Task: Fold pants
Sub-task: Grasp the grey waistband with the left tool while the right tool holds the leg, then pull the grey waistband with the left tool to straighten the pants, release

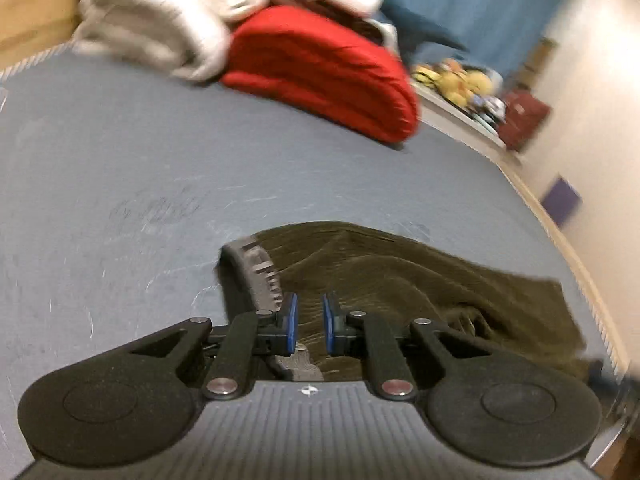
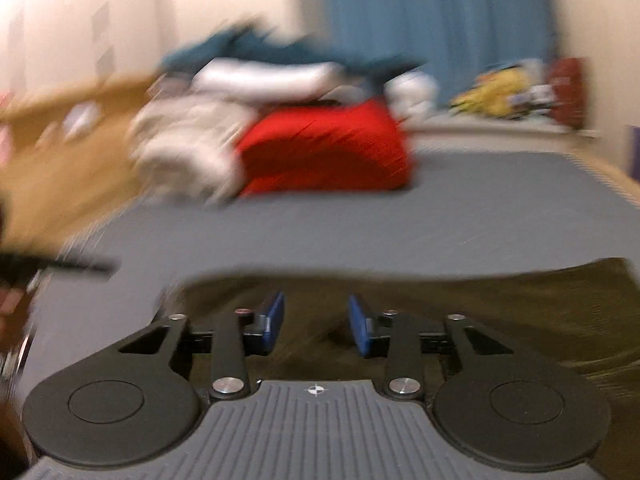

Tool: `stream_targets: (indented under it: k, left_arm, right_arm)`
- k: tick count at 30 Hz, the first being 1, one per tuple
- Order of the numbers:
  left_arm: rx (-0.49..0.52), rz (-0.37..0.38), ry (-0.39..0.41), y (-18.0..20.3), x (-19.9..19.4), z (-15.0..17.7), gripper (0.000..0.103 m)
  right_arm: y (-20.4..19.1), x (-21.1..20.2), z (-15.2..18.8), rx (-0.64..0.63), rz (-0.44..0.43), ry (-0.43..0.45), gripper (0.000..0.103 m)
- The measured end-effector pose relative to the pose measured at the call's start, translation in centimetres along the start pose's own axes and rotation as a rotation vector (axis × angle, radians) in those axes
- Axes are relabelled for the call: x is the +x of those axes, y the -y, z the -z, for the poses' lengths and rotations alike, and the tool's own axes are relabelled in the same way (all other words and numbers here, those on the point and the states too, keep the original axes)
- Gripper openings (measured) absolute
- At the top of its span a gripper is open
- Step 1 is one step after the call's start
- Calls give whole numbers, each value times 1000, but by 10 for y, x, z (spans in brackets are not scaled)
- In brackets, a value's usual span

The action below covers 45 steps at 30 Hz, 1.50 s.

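Pads (image 1: 291, 316) of the left gripper (image 1: 310, 300) are standing close together with a slim gap between them. Olive cloth is showing through that gap, and no pinch on it is visible. They are hovering over the pants (image 1: 400, 280), a ribbed olive-brown garment lying rumpled on the grey mattress (image 1: 160, 160). The grey waistband (image 1: 256, 268) is curling up just beside the left finger. From there the fabric is spreading away to the right, toward the mattress edge.

On the right wrist view the right gripper (image 2: 316, 304) is sitting released, its blue pads well apart. Nothing is between them except the same pants (image 2: 520, 300) lying underneath and stretching off to the right. That picture is blurring heavily, so the cloth's folds are hard to make out there.

Beyond the garment the mattress is running bare to its far end, where a red blanket (image 1: 320, 68) is lying folded. It is touching a heap of white bedding (image 1: 152, 20) on its left, with more white and teal cloth piled on top. Farther back, a low ledge is holding yellow soft toys (image 1: 460, 80) and a dark red bag (image 1: 524, 118) against the pale wall, and a blue curtain (image 2: 432, 12) is hanging behind everything.
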State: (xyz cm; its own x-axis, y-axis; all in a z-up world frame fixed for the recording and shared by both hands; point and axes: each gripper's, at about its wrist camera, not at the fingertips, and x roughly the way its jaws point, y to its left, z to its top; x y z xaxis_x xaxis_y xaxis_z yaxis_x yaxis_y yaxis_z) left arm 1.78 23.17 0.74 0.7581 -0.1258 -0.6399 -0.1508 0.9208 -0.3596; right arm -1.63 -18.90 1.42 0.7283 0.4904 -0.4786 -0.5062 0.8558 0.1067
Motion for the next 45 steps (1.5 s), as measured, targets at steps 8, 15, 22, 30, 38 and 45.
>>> stream_targets:
  k: [8,15,22,30,38,45]
  left_arm:
    - [-75,-19,-64,-38,41,-9,18]
    - [-151,-42,-163,-55,101,-5,66]
    - [-121,-63,-218,-49,147,1,73]
    - [-21,-108,-139,-32,167,3,70]
    - [-15,-74,-117,-30,151,-10,28]
    - [54,-126,15,-25,109,-24,25]
  right_arm:
    - [-104,22,47,-333,-211,-157,35]
    - [-139,45,79,-494,-328,-242,54]
    - [-142,63,92,-659,-316,-283,61]
    - [-142,75,102,-699,-312,-307,32]
    - [-146,72,92,-715,-341,-284,13]
    - [-154,61,72,-699,-455,-236,10]
